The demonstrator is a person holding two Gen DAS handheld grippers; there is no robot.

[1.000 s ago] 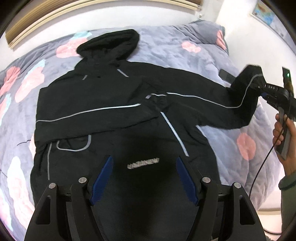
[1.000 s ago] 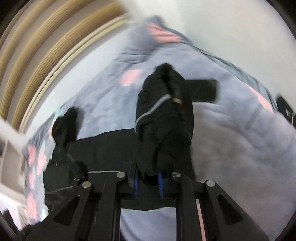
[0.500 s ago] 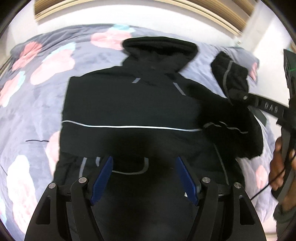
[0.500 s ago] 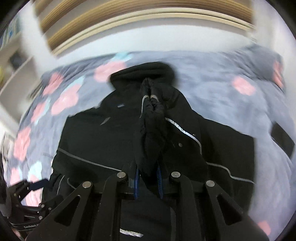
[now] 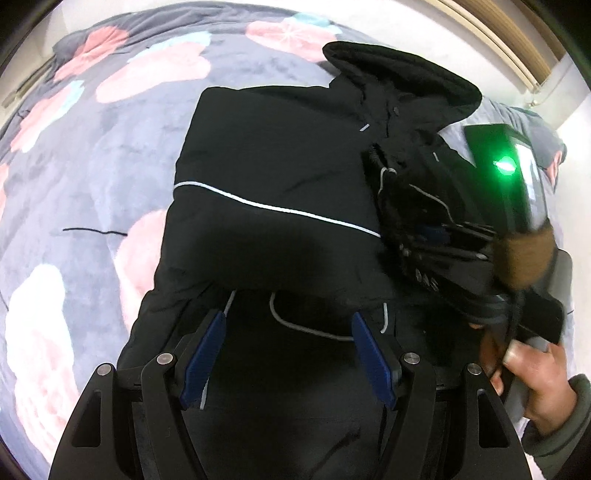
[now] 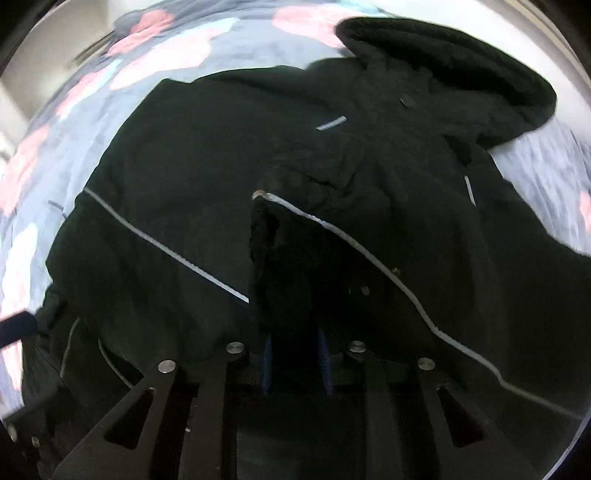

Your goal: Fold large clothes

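A black hooded jacket (image 5: 273,177) with thin reflective piping lies on the bed, hood at the far end; it also fills the right wrist view (image 6: 207,177). One sleeve lies folded across the chest. My left gripper (image 5: 286,350) is open and empty, hovering over the jacket's lower front. My right gripper (image 6: 295,354) is shut on the other sleeve's cuff (image 6: 280,258) and holds it over the jacket's chest. In the left wrist view the right gripper (image 5: 417,221) sits at the right with the cuff bunched in it.
The bed has a grey quilt (image 5: 92,155) with pink and white flowers, spreading left of the jacket. A person's hand (image 5: 532,373) holds the right gripper's handle at the right edge. A white wall and wooden trim (image 5: 491,33) lie beyond the bed.
My right gripper has carried the sleeve from out at the jacket's right side inward over the chest. The left wrist view has swung left and closer; its jaws stayed open.
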